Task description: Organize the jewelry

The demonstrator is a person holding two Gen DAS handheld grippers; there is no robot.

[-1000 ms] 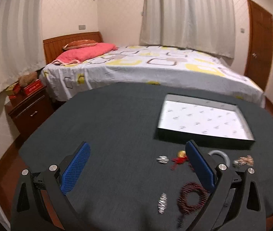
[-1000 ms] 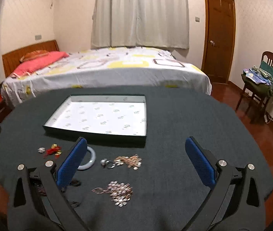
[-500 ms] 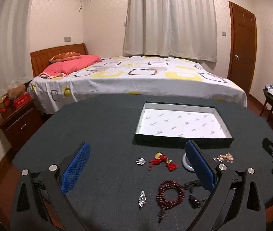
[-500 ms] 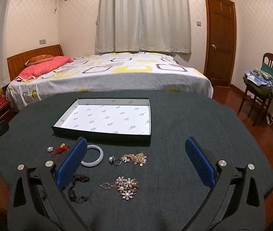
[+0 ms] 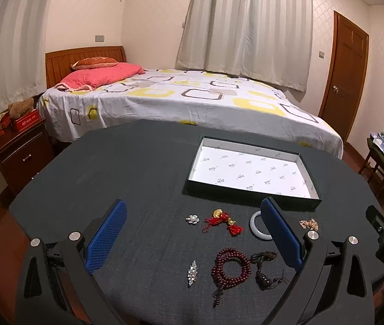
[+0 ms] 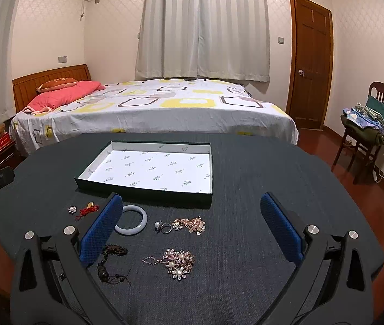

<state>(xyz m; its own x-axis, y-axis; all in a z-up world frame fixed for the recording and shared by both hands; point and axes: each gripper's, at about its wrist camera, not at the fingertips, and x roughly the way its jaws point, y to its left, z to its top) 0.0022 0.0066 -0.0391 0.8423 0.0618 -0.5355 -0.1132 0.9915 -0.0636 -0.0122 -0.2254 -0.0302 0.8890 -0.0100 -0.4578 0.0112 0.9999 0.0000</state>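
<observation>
Your left gripper (image 5: 193,233) is spread wide, nothing between the blue pads (image 5: 106,235), hovering above the table (image 5: 126,168). Inside its gap: silver flower brooch (image 5: 192,219), red tassel charm (image 5: 223,220), crystal clip (image 5: 192,270), wooden bead bracelet (image 5: 231,266). The dark cord pendant (image 5: 263,269) sits just beside the right pad; the white bangle (image 5: 258,223) is half hidden behind it.

Your right gripper (image 6: 190,231) is equally wide, empty. Between its pads: pearl ring (image 6: 164,227), rose-gold cluster (image 6: 190,224), and nearer you the pearl flower brooch (image 6: 178,263). The bangle touches the left pad's edge in view.

The tray (image 6: 148,189) lies beyond all pieces, nothing in it.
</observation>
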